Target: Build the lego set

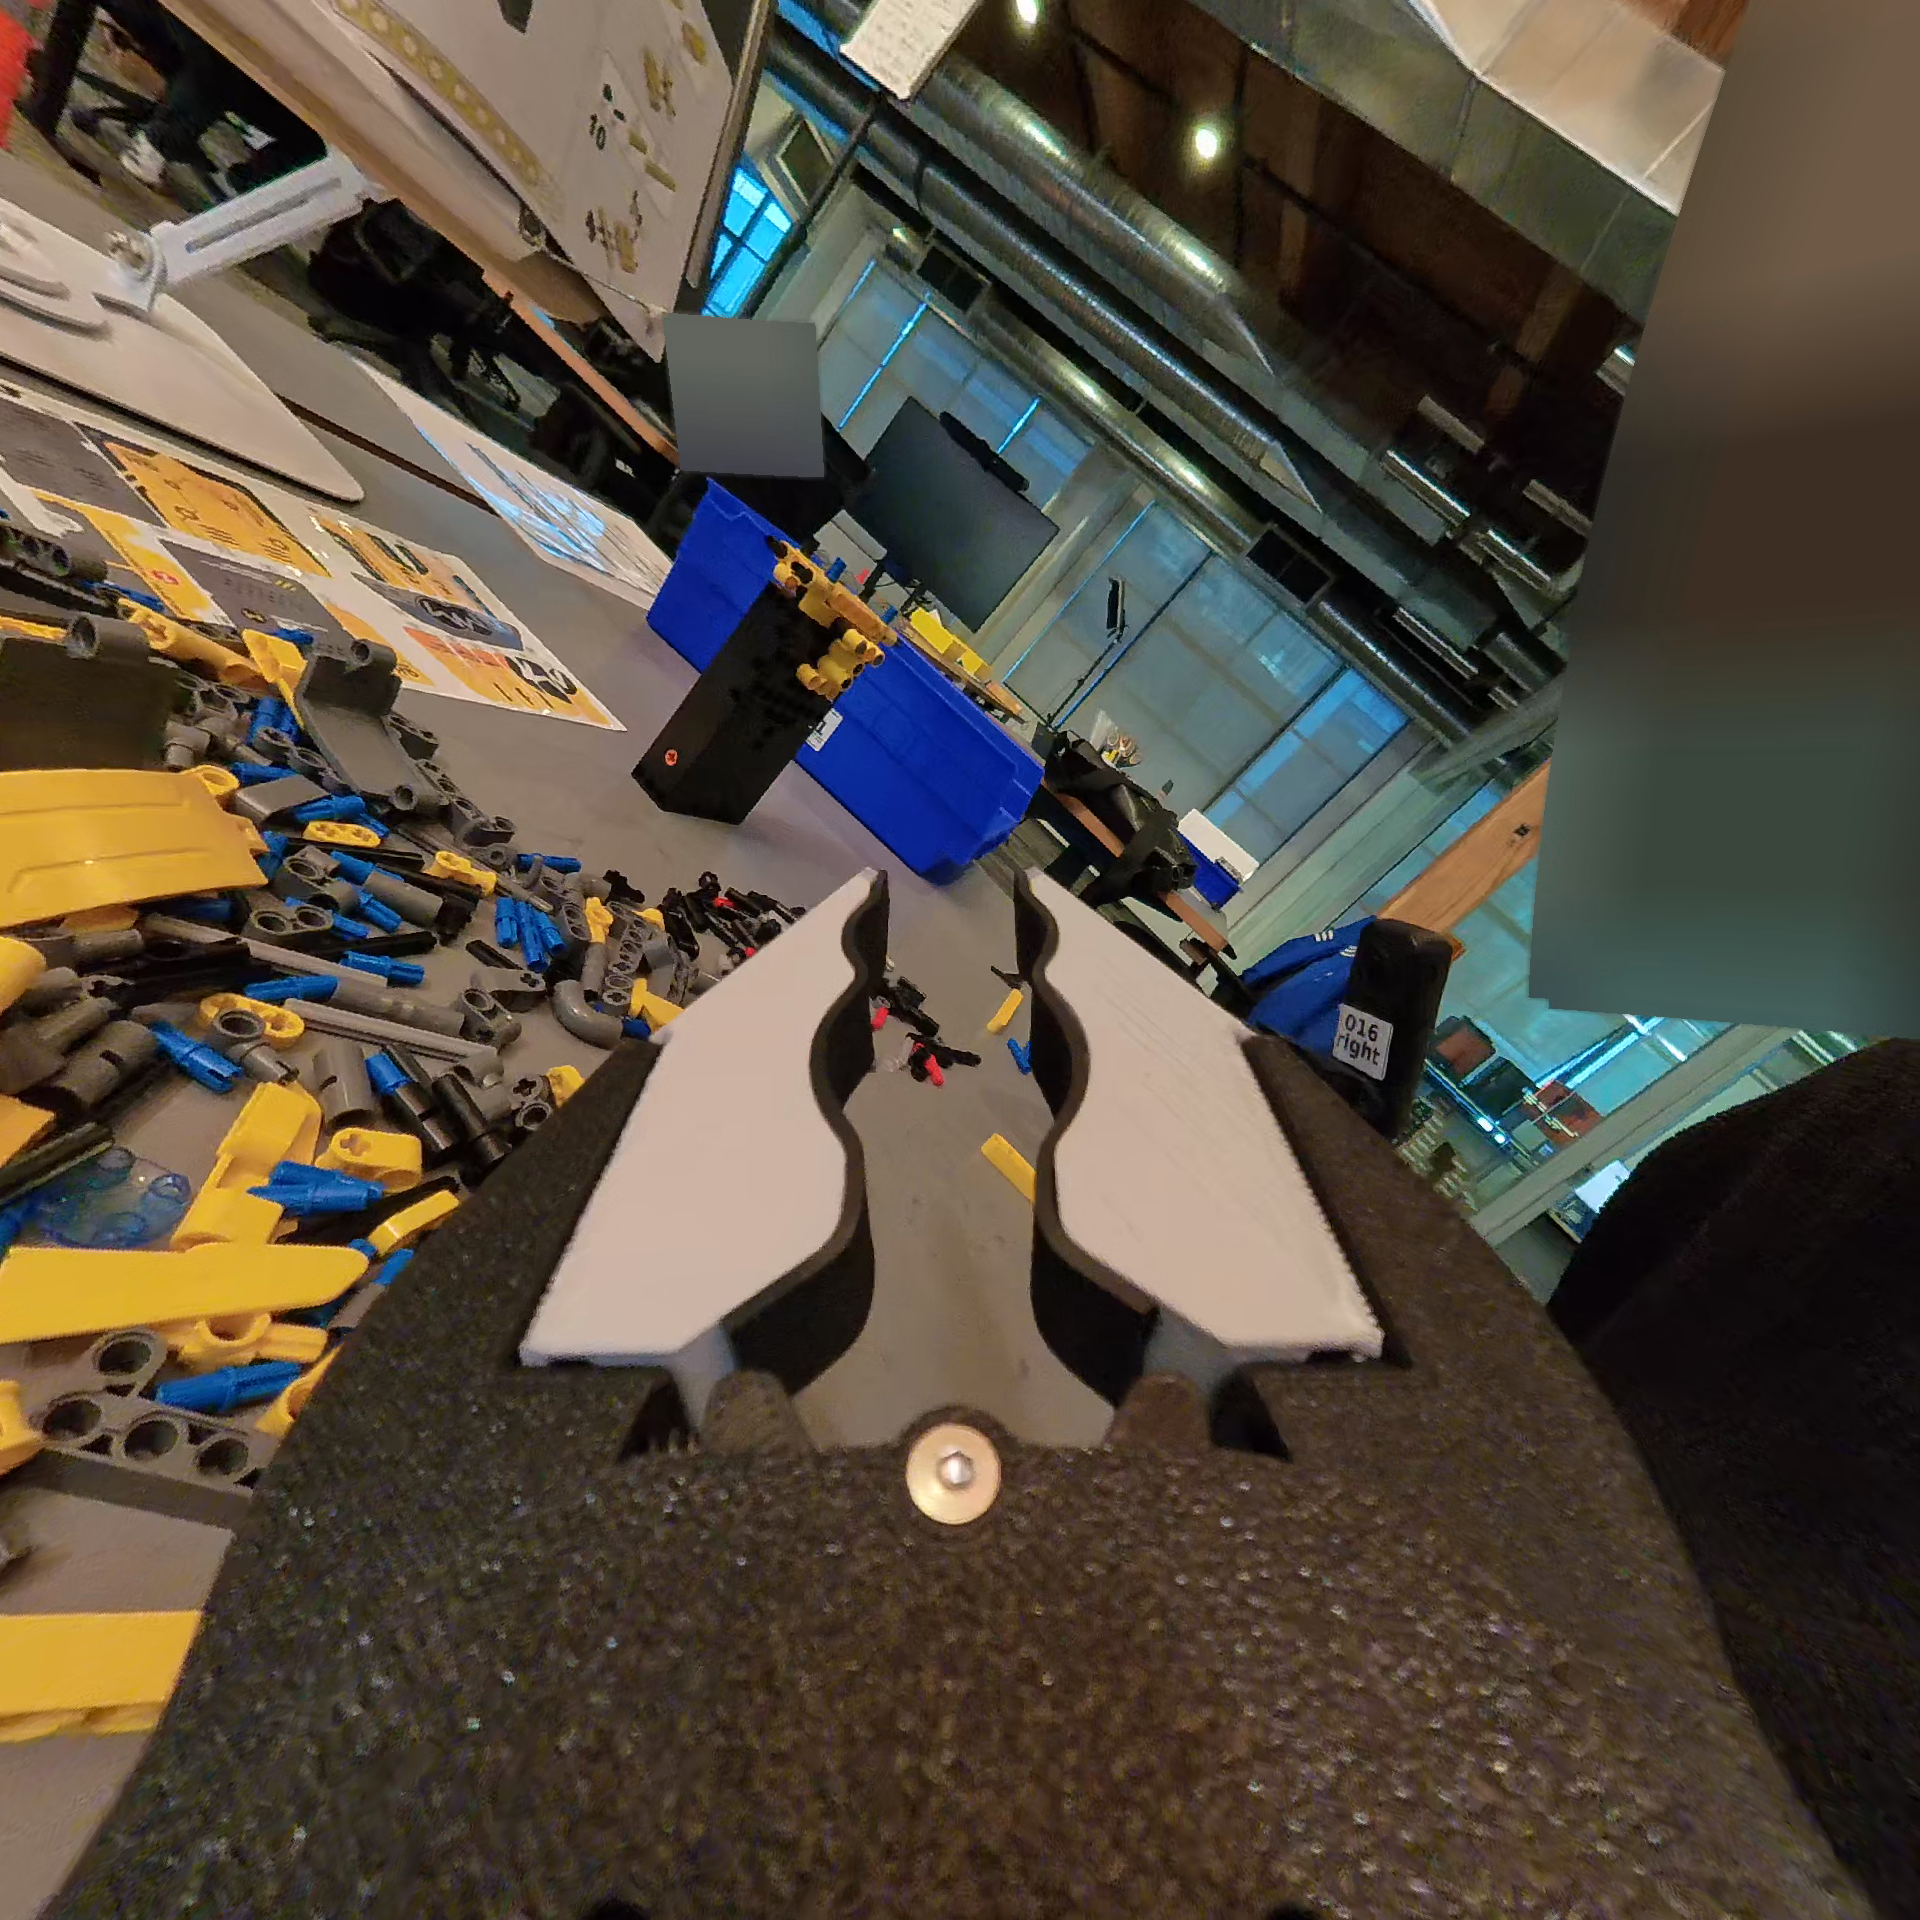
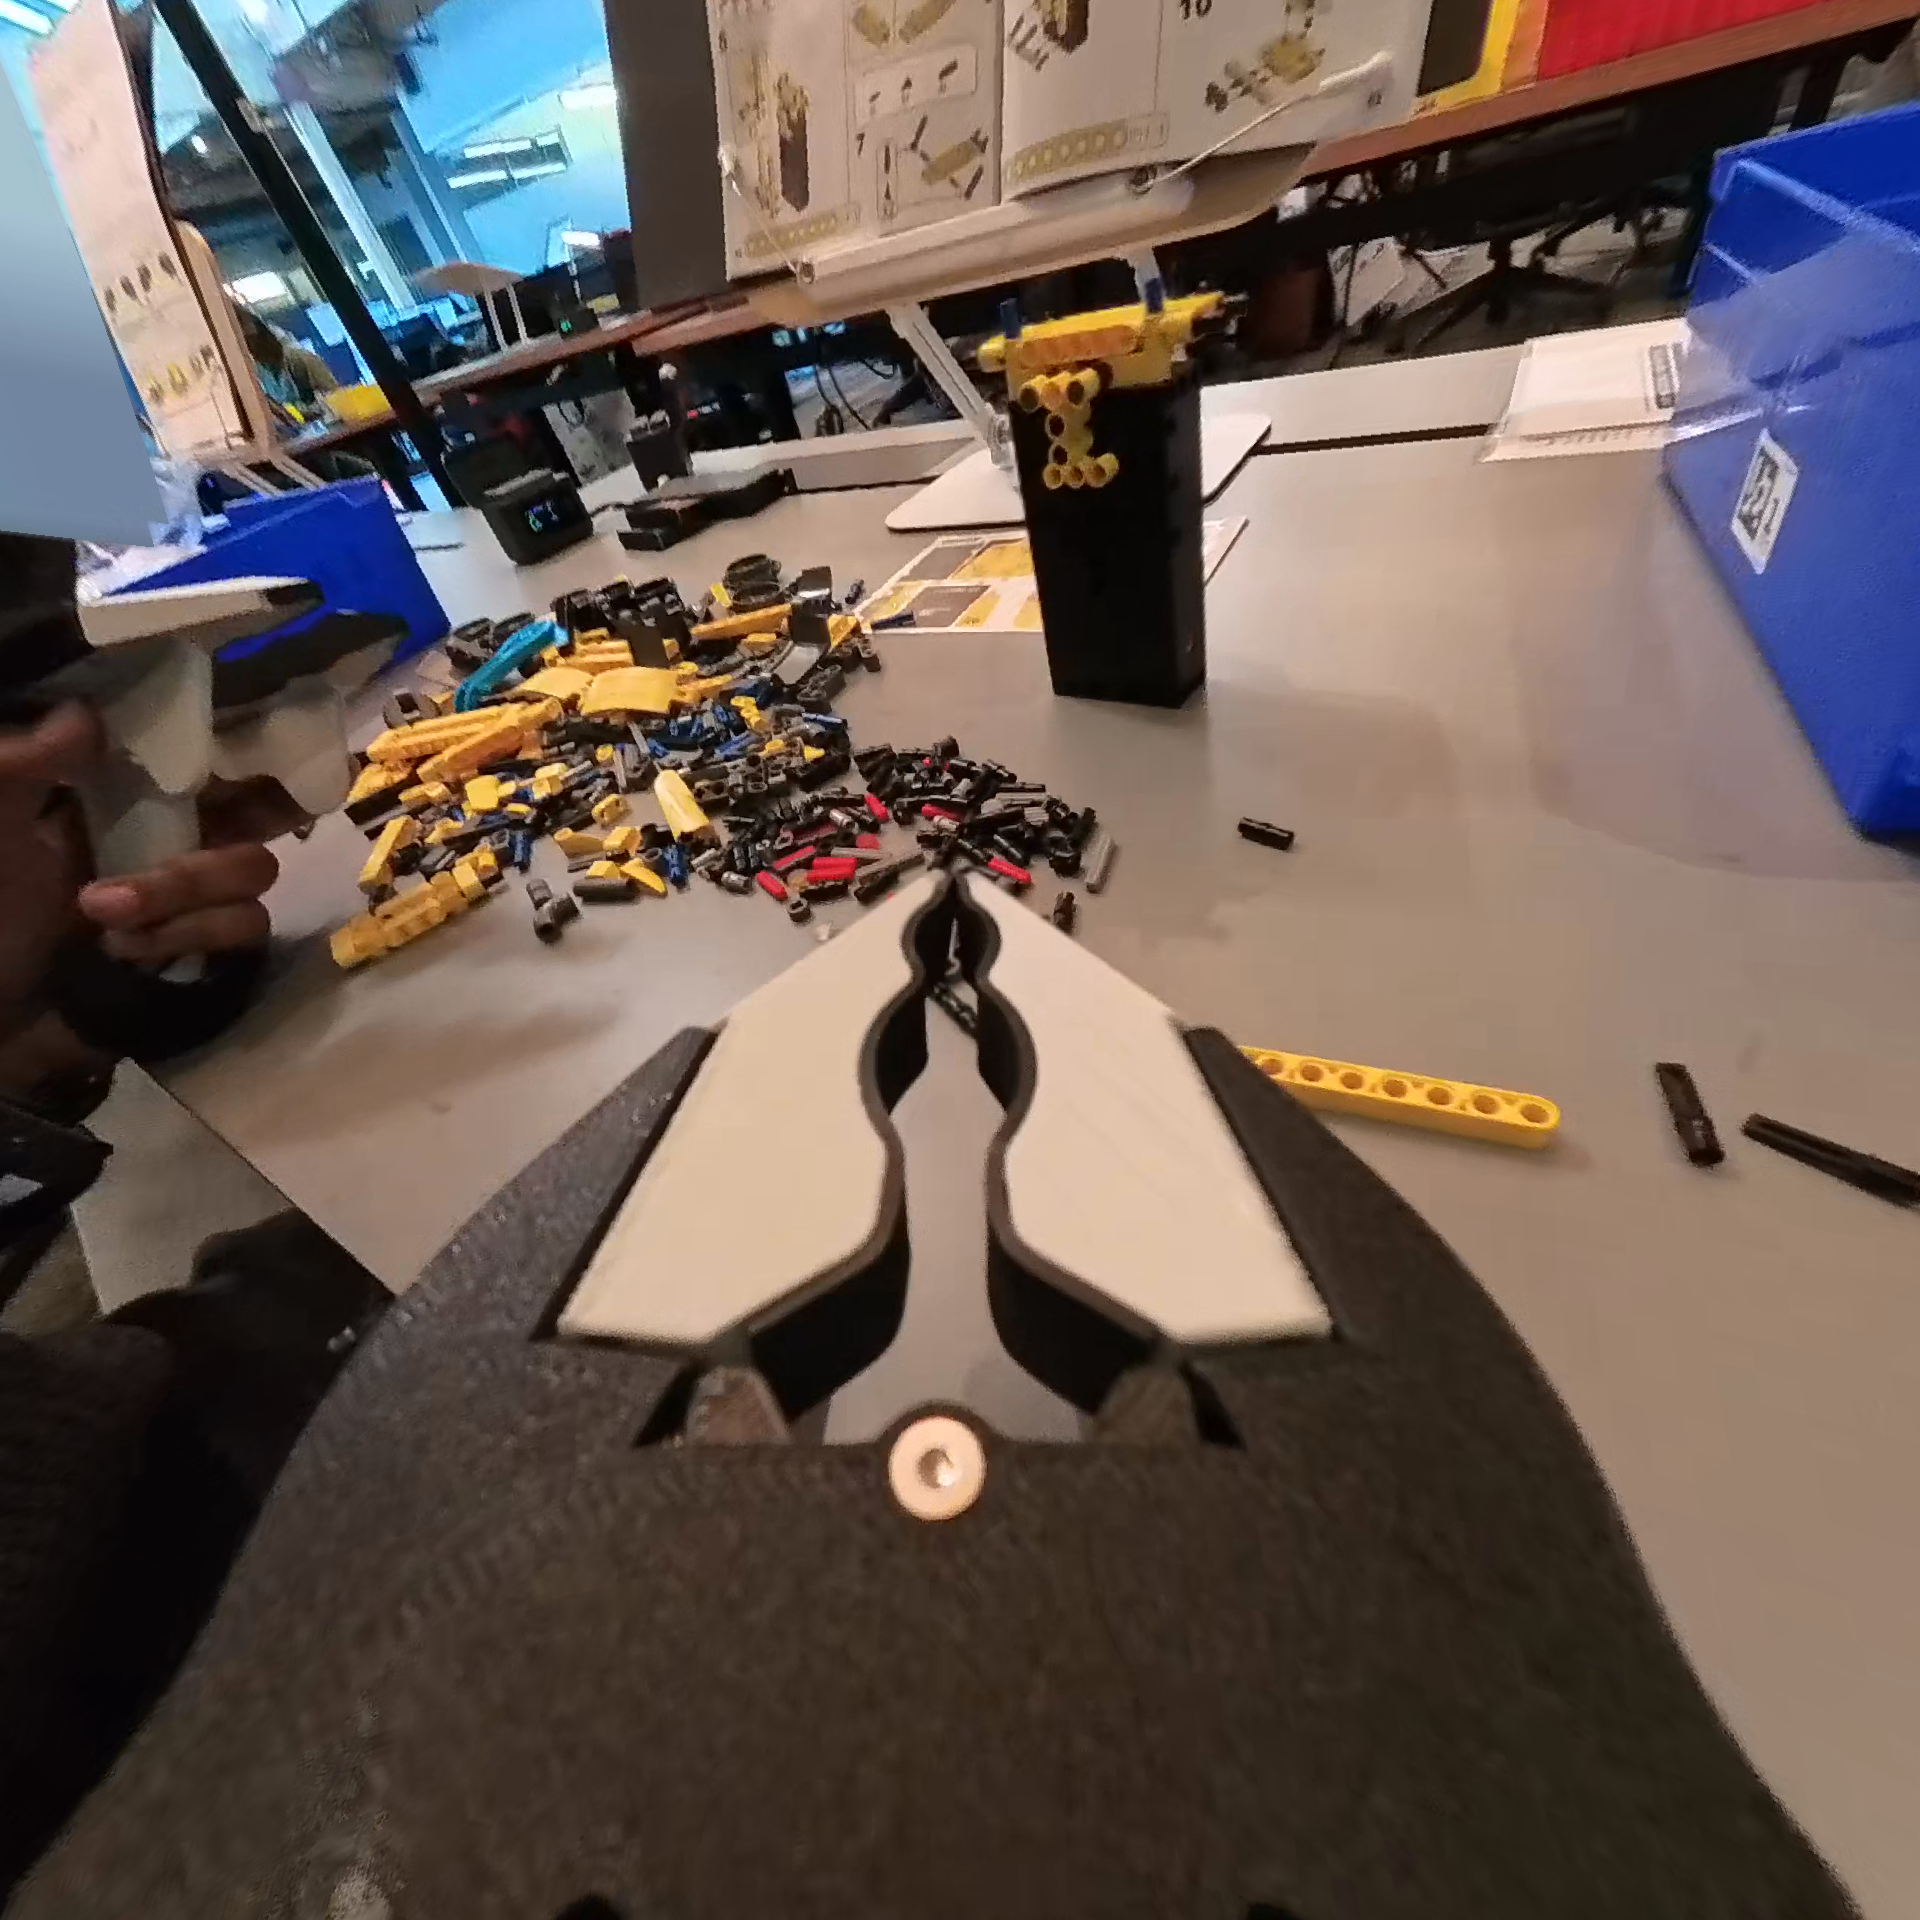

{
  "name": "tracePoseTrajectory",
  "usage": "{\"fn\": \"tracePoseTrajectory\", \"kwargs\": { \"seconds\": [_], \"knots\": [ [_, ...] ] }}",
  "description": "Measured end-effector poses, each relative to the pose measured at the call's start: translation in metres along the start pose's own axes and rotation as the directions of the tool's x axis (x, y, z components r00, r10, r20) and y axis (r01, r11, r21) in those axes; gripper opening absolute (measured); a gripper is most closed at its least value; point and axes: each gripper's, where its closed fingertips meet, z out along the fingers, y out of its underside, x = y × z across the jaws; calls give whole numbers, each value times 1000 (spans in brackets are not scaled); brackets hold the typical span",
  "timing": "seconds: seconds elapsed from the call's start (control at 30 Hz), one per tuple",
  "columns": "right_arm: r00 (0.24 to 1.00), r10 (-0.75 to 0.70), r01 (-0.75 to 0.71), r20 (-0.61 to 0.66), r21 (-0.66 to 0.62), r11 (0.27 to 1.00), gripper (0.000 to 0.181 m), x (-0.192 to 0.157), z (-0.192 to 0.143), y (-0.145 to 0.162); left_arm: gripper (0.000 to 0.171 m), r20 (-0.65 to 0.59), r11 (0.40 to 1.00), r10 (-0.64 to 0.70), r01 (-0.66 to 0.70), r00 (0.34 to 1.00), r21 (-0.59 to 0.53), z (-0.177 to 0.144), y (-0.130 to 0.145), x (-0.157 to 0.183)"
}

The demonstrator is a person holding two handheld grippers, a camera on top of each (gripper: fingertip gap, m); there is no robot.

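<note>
My left gripper (image 1: 951,904) is open and empty, tilted low over the grey table (image 1: 582,769), with a few small black, red and yellow parts (image 1: 925,1039) just past its tips. A heap of yellow, blue, grey and black building parts (image 1: 312,987) lies to its left. My right gripper (image 2: 951,888) is shut on a small black part (image 2: 951,997) that fills the gap near its tips. It hangs over the table (image 2: 1455,831), just short of the parts heap (image 2: 727,769). A black block with a yellow assembly on top (image 2: 1127,540) stands beyond; it also shows in the left wrist view (image 1: 748,707).
A long yellow beam (image 2: 1403,1107) and loose black pins (image 2: 1688,1112) lie right of my right gripper. A blue bin (image 2: 1818,520) stands at the right, another (image 1: 894,727) behind the black block. An open instruction booklet (image 2: 987,104) rests on a stand. A hand (image 2: 177,894) holds the other gripper at the left. About 25 centimeters separates my left fingertips from my right.
</note>
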Motion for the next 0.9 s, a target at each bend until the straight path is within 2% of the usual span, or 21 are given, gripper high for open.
{"fn": "tracePoseTrajectory", "kwargs": {
  "seconds": [0.13, 0.27, 0.57, 0.9],
  "knots": [
    [996, -85, 84, -38, -14, 996, 0, -3, 1, 2, 24, -4, 1000, -14, 14, 1000, -1, 0, 0, -1],
    [992, -107, 105, -66, -34, 994, 0, -1, 3, 4, 24, -10, 999, -34, 34, 999, 3, 0, -1, -2],
    [991, 47, -43, -127, 30, 999, 0, 19, -3, -2, 24, -29, 1000, -19, 20, 999, 5, 0, -1, 2],
    [989, 0, 1, -150, 6, 1000, 0, 17, -1, 0, 24, -36, 999, -38, 39, 999, 21, -2, -4, 1]
  ]
}}
